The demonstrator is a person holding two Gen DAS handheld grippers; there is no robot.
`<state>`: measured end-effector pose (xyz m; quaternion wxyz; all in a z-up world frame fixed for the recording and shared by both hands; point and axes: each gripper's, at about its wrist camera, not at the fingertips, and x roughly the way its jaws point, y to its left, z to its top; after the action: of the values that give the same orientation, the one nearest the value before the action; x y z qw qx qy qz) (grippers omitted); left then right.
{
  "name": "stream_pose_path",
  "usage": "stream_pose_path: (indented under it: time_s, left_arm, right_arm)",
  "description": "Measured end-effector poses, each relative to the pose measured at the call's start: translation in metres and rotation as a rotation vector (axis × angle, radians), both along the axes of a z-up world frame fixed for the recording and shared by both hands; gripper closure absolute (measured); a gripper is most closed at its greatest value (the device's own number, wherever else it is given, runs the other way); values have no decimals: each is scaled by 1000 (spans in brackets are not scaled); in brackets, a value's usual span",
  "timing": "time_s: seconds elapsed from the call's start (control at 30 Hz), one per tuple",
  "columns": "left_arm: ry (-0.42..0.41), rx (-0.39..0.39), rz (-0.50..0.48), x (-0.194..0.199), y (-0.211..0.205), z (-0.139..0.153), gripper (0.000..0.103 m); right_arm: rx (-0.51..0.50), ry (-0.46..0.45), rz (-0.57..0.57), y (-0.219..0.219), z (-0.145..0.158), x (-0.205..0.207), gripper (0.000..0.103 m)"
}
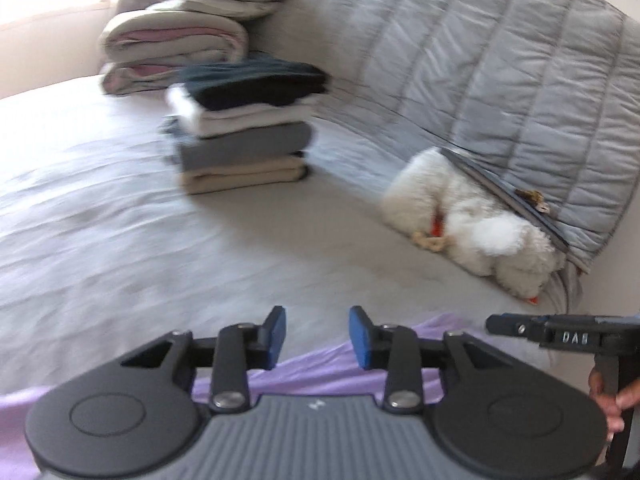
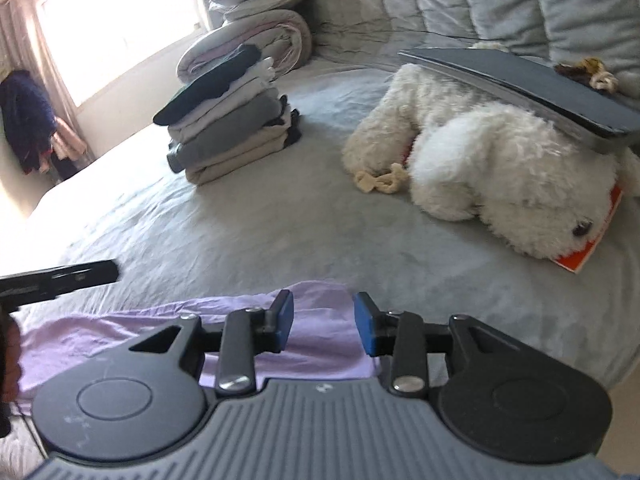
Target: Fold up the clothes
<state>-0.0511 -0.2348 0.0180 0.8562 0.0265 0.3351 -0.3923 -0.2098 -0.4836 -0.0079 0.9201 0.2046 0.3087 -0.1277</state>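
Observation:
A lilac garment [image 1: 320,372] lies flat on the grey bed sheet [image 1: 120,220], close under both grippers. My left gripper [image 1: 318,336] hovers over the garment's far edge, its blue pads apart and nothing between them. My right gripper [image 2: 324,322] stands over the same lilac garment [image 2: 120,332], open, with only cloth below the gap. A stack of folded clothes [image 1: 244,120], dark on top and beige at the bottom, sits further back on the bed; the right wrist view shows this stack [image 2: 232,128] at centre left. Each gripper's tip shows at the edge of the other's view.
A white fluffy toy dog [image 2: 500,176] lies at the right under a dark flat slab [image 2: 540,88]. A grey quilt [image 1: 500,80] rises behind it. Folded bedding and pillows [image 1: 180,36] are piled at the back left. A bright window [image 2: 120,20] and hanging clothes [image 2: 28,120] are at far left.

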Motion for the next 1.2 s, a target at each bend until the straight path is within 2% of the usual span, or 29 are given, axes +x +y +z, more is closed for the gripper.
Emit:
stream_pose_path:
  time_s: [0.17,0.27,0.5,0.7,0.93,1.1,1.2]
  left_arm:
    - [-26,8,100,-7,55,0,59]
    - [-40,17,130,-12,85,-2,59]
    - [-59,50,170,-25,133,-16,59]
    - [-88,41,134,-39,154,-29,60]
    - [-86,-48,17,-63,179,-46,60]
    - [-75,-33,-71,-72,187,-60,60]
    - [-45,-21,-74,-69,193,-70,61]
  right_arm:
    - [-15,22,4,6,-3,8,65]
    - [-13,23,47,17,-2,9,65]
    - [-31,20,213,56,1,17,65]
    - [-17,16,398,93,2,25,65]
    - [145,3,571,141,-2,48,65]
    - [307,37,630,166,-14,69,65]
    - [413,75,646,181,-27,80,65]
